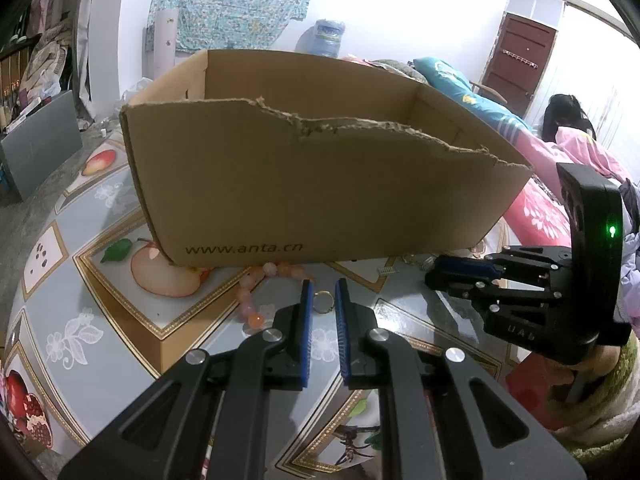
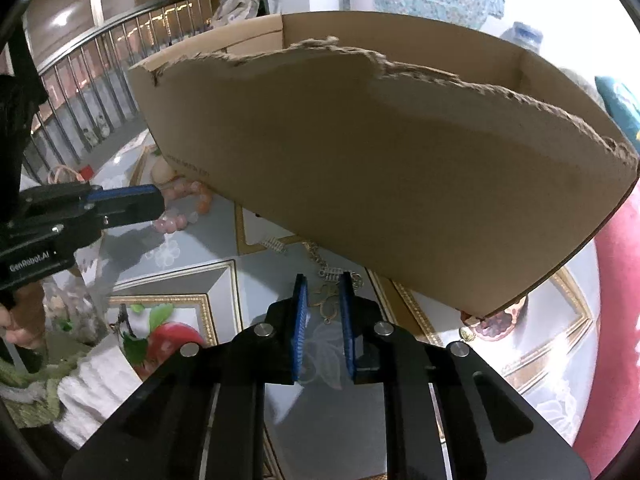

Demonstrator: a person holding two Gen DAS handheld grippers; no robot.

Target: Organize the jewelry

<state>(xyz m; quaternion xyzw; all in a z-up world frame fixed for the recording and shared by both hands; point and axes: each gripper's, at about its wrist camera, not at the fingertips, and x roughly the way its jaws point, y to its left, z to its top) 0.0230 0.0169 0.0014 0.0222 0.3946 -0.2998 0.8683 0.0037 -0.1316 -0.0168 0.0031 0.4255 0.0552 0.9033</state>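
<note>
While our right gripper [image 2: 323, 286] stands narrow around the chain [image 2: 326, 300] near the box [image 2: 400, 168], the thin links may slip; our left gripper [image 1: 323, 289], narrow, brackets the ring [image 1: 322, 303].

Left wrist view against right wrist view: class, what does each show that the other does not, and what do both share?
Only the left wrist view: a gold ring between the left gripper fingers, the box's printed web address, a person by the bed. Only the right wrist view: a thin chain between the right gripper fingers, a railing. Both: the torn cardboard box, pink beads, the fruit-print tabletop.
</note>
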